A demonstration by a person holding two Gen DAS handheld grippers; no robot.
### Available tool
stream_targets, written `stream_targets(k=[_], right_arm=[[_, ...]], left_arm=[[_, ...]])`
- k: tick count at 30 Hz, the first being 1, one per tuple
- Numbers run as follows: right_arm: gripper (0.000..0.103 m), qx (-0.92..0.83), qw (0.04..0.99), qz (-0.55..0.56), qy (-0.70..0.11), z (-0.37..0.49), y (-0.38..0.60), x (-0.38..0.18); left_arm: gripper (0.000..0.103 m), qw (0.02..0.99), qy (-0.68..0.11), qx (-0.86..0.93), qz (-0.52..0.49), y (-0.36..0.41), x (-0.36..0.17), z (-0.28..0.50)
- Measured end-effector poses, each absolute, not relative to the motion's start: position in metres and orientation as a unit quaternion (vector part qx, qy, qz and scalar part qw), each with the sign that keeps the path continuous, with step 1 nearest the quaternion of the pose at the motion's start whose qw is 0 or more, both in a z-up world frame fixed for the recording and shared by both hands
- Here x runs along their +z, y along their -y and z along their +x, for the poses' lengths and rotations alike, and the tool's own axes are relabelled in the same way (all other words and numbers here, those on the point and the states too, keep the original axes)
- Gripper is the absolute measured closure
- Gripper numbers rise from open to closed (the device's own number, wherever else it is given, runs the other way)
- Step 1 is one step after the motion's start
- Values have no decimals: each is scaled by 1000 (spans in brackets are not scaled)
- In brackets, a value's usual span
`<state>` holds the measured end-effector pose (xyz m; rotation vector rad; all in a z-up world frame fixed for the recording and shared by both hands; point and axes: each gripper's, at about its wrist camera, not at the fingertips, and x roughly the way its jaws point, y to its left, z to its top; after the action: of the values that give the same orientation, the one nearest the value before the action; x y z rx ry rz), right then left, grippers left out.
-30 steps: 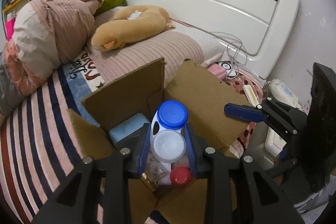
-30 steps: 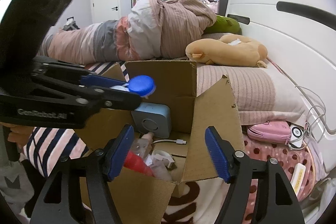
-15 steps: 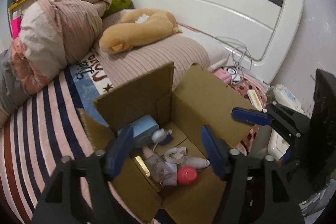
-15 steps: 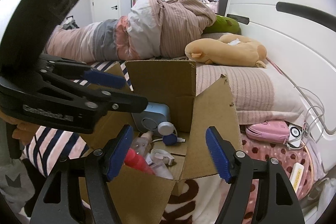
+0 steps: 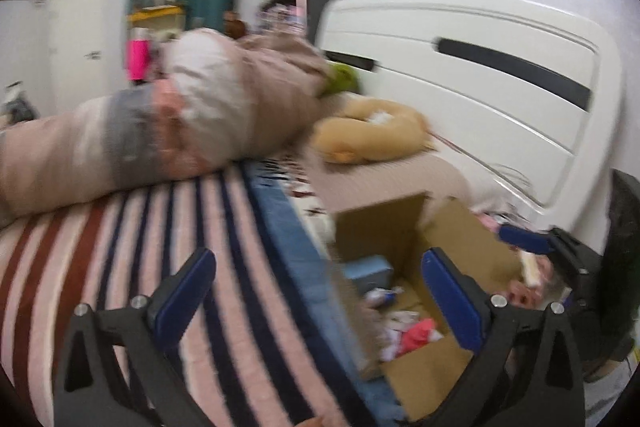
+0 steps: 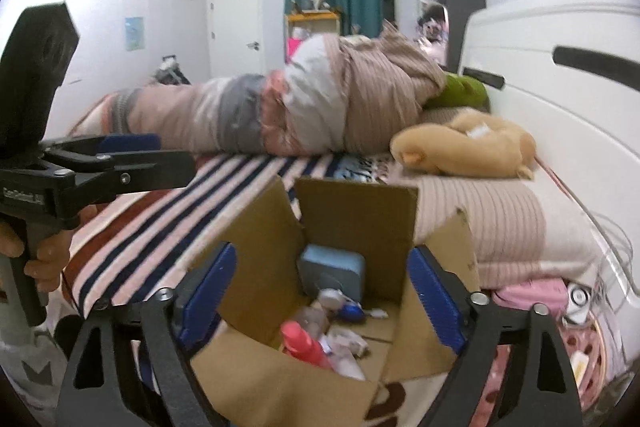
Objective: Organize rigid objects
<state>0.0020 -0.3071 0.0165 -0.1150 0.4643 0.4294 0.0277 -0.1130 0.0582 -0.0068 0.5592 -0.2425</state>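
An open cardboard box [image 6: 356, 219] stands on the bed and holds several small items: a blue-grey speaker [image 6: 332, 269], a red-capped bottle [image 6: 304, 345], and the white bottle with a blue cap [image 6: 340, 303] lying on its side. My right gripper [image 6: 320, 291] is open and empty, just above the box's near side. My left gripper [image 5: 316, 291] is open and empty, over the striped blanket [image 5: 160, 247] left of the box [image 5: 384, 227]. The left gripper also shows in the right wrist view [image 6: 132, 151], at the far left.
A rolled quilt [image 6: 280, 107] and a tan plush toy [image 6: 464, 147] lie at the back of the bed. The white headboard [image 6: 560, 87] is on the right. A pink pouch [image 6: 532, 297] and cables lie right of the box.
My left gripper opened and dropped the blue-capped bottle into the box, then swung left and away over the striped blanket. My right gripper has risen and tilted slightly, still open.
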Motion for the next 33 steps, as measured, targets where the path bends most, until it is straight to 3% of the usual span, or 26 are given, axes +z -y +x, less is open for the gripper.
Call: stream_targets(k=[3,33], right_arm=[[0,235,947,-46,-214,0,303,21],[0,262,942,-39,-206,-7,287,17]], left_arm=[[1,962,-264,-68,-15,95,55,18],[1,965,-263,5,-20,73,50,-2]])
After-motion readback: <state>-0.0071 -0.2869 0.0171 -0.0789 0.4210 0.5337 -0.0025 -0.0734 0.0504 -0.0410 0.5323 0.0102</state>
